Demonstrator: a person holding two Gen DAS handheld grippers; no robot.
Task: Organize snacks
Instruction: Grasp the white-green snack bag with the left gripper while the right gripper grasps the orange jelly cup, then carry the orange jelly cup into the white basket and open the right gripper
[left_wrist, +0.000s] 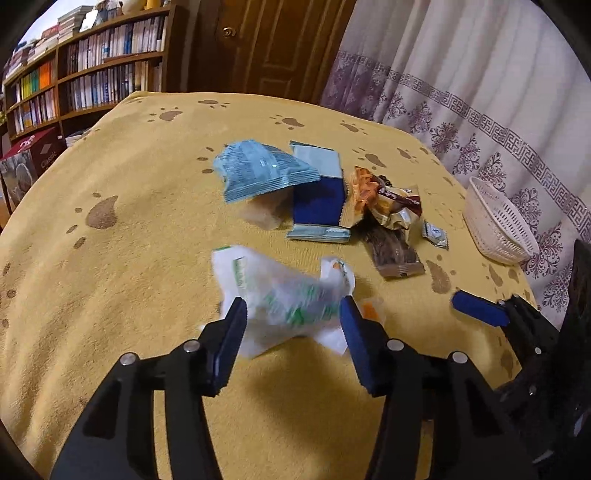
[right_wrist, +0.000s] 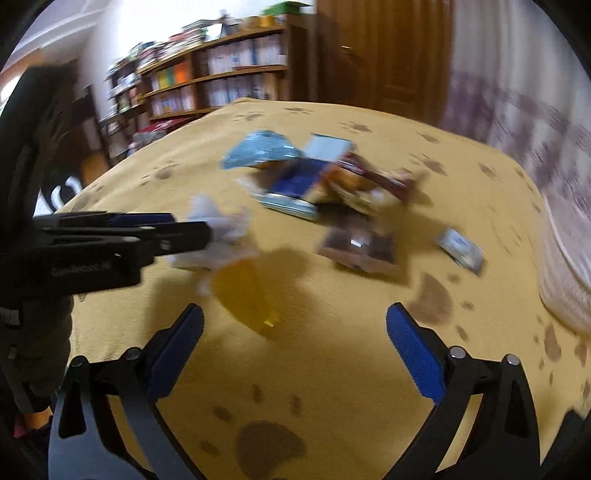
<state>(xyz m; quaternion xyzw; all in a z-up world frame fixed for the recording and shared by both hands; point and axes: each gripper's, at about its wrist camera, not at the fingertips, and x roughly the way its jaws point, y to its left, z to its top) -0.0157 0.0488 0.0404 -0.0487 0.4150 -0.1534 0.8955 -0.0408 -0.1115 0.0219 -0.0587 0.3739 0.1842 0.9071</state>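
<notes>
Currently, step in hand: carrying one snack off the pile, judged by the packet held clear of the cloth.

Item 1: left gripper (left_wrist: 291, 325). Jaws part-closed, pinching a white packet w/ green print (left_wrist: 280, 295) by its two sides; packet crumpled, blurred, seemingly lifted above the cloth (its shadow falls below it). Pads look pressed on the wrapper.

Item 2: right gripper (right_wrist: 295, 332). Jaws spread wide, nothing between them; hangs over bare cloth near a yellow-orange wrapper (right_wrist: 245, 295) lying just below the held packet (contact w/ either: none seen).

Item 3: snack pile, mid-table. Light-blue packet (left_wrist: 258, 170) resting partly on a navy-and-pale-blue packet (left_wrist: 317, 195); brown-and-gold wrappers (left_wrist: 384, 203) just beside; a dark-brown bar (left_wrist: 397, 254) in front; a small silver sachet (left_wrist: 436, 232) near the bar.

Item 4: white lattice basket (left_wrist: 495, 225). Far right edge of table, by the curtain (left_wrist: 480, 92); well apart from the held packet. Contents: can't tell from this angle.

Item 5: tan cloth w/ paw prints (left_wrist: 110, 258), covers the whole table.

Next move (a judgement): likely take the packet across to the basket, hold it over the rim, then open the jaws. The wrapper is slippery and soft, so the grip may slip; the right claw sits in that path and needs to clear.
</notes>
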